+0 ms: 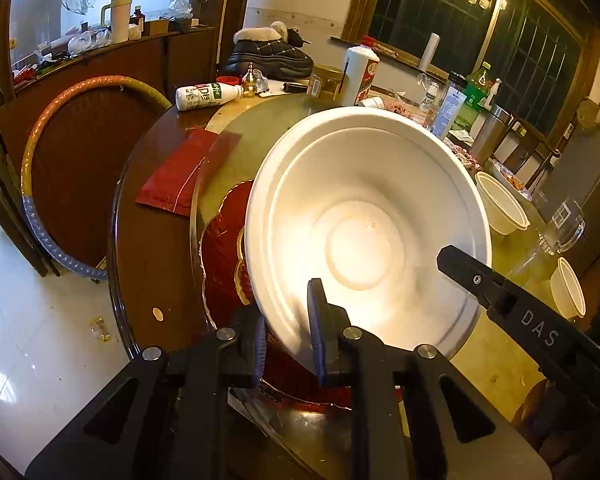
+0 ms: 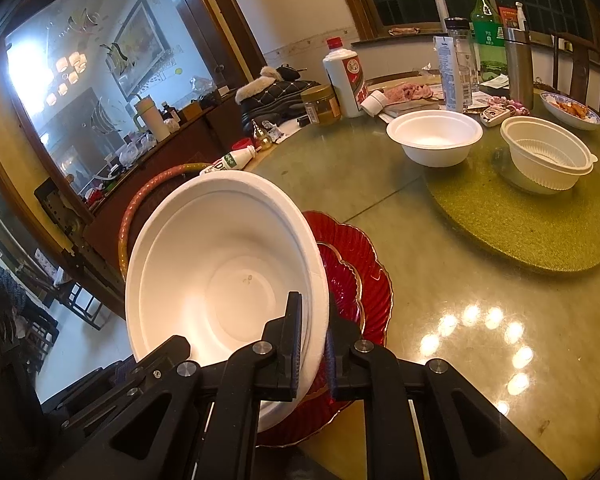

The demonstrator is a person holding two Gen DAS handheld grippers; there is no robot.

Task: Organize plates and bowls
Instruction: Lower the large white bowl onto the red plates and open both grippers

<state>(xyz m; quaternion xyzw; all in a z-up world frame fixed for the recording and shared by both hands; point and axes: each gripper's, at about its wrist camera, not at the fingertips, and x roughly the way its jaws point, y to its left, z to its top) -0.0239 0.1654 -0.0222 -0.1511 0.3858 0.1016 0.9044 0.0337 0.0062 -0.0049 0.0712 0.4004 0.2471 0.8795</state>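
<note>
A white foam bowl (image 1: 364, 220) (image 2: 220, 264), which looks like two nested ones, hangs tilted over a stack of red glass plates (image 1: 220, 248) (image 2: 368, 264) with gold rims. My left gripper (image 1: 290, 336) is shut on the bowl's near rim, one pad inside and one outside. My right gripper (image 2: 314, 348) is shut on the rim at the opposite side. In the left wrist view one right finger (image 1: 472, 276) reaches in over the bowl's edge. The left gripper's body (image 2: 156, 364) shows at the lower left of the right wrist view.
On the round table (image 2: 440, 280) a white bowl (image 2: 434, 136) and a ribbed plastic bowl (image 2: 548, 160) stand on a green turntable (image 2: 520, 232). Bottles (image 2: 346, 76), a jar (image 2: 320, 106) and a food dish (image 2: 572, 110) crowd the far edge. A red packet (image 1: 176, 172) lies left.
</note>
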